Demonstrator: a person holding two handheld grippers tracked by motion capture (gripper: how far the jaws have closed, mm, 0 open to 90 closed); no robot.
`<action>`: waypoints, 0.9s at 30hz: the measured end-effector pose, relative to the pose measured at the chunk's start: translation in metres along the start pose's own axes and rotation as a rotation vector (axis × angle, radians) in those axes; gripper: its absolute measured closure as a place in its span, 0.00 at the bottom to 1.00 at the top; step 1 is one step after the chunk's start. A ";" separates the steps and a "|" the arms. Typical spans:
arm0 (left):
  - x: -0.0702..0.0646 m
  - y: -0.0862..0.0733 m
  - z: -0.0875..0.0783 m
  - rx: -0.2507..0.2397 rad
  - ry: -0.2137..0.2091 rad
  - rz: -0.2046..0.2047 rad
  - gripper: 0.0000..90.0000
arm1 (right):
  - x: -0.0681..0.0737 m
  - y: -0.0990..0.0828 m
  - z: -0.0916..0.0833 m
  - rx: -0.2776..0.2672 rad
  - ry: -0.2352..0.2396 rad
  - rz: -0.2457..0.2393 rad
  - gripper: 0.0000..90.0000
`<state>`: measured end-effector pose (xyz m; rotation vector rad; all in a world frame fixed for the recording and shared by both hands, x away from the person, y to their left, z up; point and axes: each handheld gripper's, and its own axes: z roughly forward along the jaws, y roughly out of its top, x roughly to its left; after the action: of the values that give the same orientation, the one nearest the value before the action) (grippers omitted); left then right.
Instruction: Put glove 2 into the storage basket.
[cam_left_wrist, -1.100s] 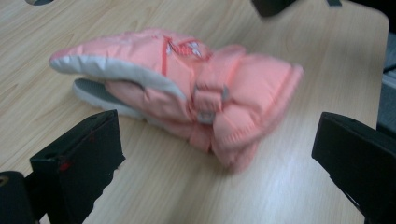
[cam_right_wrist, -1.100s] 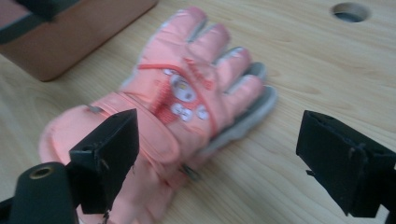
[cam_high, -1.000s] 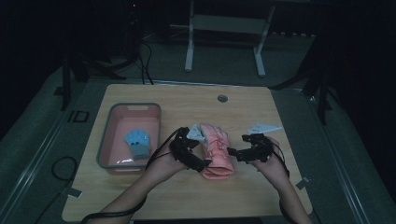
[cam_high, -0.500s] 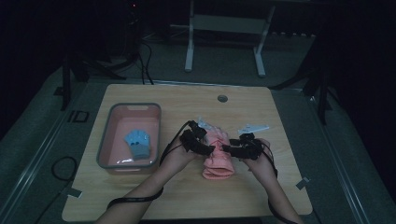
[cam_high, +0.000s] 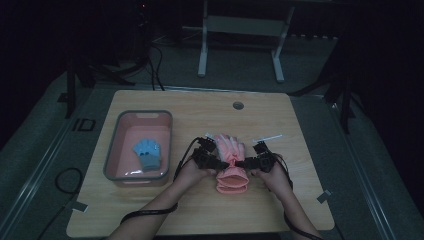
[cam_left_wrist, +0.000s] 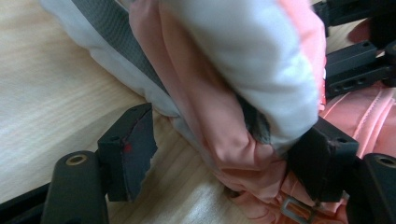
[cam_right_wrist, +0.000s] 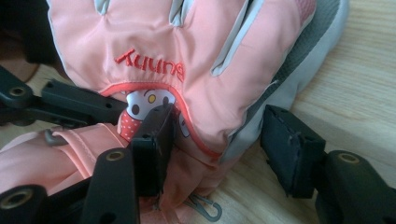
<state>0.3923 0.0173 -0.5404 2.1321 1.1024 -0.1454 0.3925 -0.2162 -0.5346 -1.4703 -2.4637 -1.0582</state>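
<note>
Grabbing the pink glove (cam_high: 231, 162) at its narrow middle is the step going on now, I think. The glove lies flat on the table (cam_high: 300, 200), just right of the tray (cam_high: 112, 150), and a blue glove (cam_high: 148, 153) sits inside that tray.

The left gripper (cam_high: 216, 162) has just been closing. In the left gripper view one jaw presses into the bunched cloth, but the other jaw stands off it, so it is not clamped yet.

The right gripper (cam_high: 248, 162) has the glove's edge between its jaws, and they have just been opening a little; one pad touches, the other has a gap.

Next, both need a firm squeeze, then a lift toward the tray. Right of the glove the table is bare, with lots of room before its edge
</note>
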 end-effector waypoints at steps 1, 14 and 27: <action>0.001 0.000 0.000 -0.001 -0.022 -0.004 0.41 | -0.001 0.000 0.000 -0.001 0.008 0.006 0.51; -0.002 0.004 -0.009 0.006 -0.088 0.032 0.73 | 0.012 -0.001 -0.005 -0.061 0.003 -0.054 0.85; -0.013 0.016 -0.048 -0.010 -0.083 0.082 0.74 | 0.040 0.011 -0.030 -0.129 -0.009 -0.099 0.86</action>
<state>0.3859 0.0337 -0.4912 2.1386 0.9646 -0.1880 0.3717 -0.2009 -0.4906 -1.4011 -2.5421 -1.2531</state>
